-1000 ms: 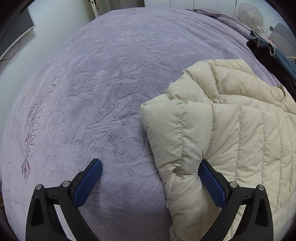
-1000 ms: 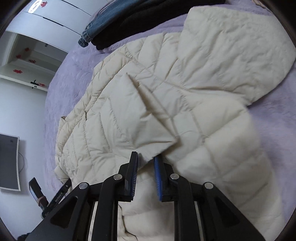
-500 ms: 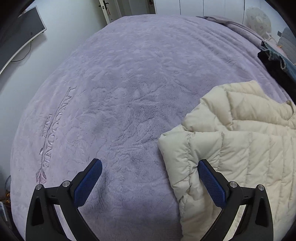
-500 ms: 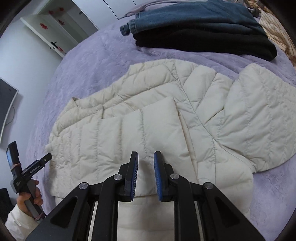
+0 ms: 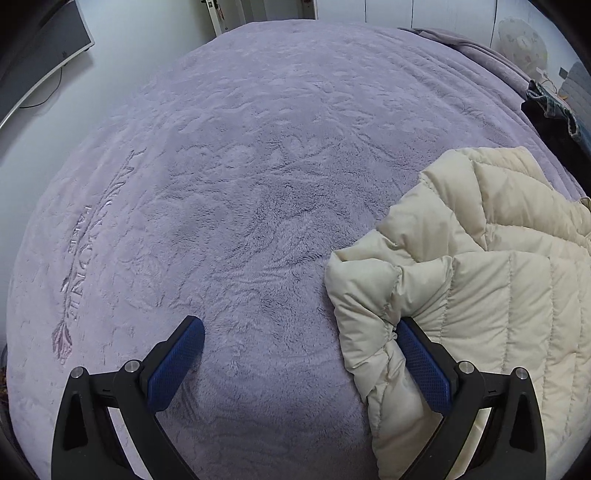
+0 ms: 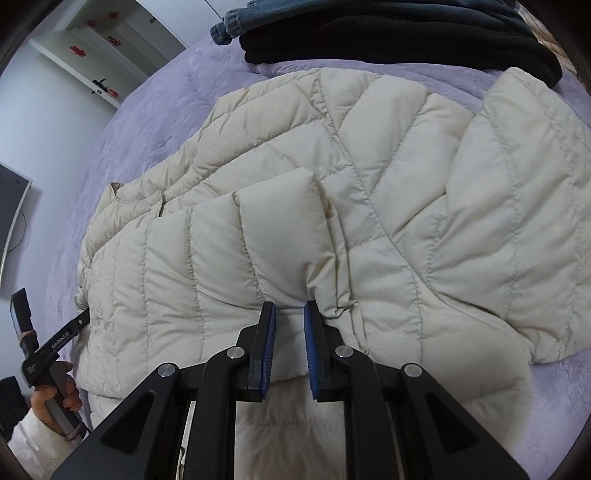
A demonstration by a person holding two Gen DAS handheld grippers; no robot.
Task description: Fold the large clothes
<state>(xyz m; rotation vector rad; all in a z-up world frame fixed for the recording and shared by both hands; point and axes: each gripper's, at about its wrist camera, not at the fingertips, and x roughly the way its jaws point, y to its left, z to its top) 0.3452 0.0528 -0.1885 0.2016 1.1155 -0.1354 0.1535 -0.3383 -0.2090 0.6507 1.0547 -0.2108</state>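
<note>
Right tool (image 6: pixel 290 325) nearly pressed together at the cream jacket's (image 6: pixel 388 206) folded sleeve (grip uncertain), left tool (image 5: pixel 299 354) spread beside the jacket's shoulder edge, ready to square the fold.

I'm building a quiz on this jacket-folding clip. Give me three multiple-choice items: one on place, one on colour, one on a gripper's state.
1. Where are the dark folded clothes relative to the jacket?
A on it
B beyond its far edge
C under it

2. The bedspread is:
A purple
B green
C white

3. The left gripper is:
A shut on the jacket
B shut on nothing
C open

Answers:
1 B, the pile lies past the jacket on the bed.
2 A, lilac plush.
3 C, blue pads stand far apart.
</note>
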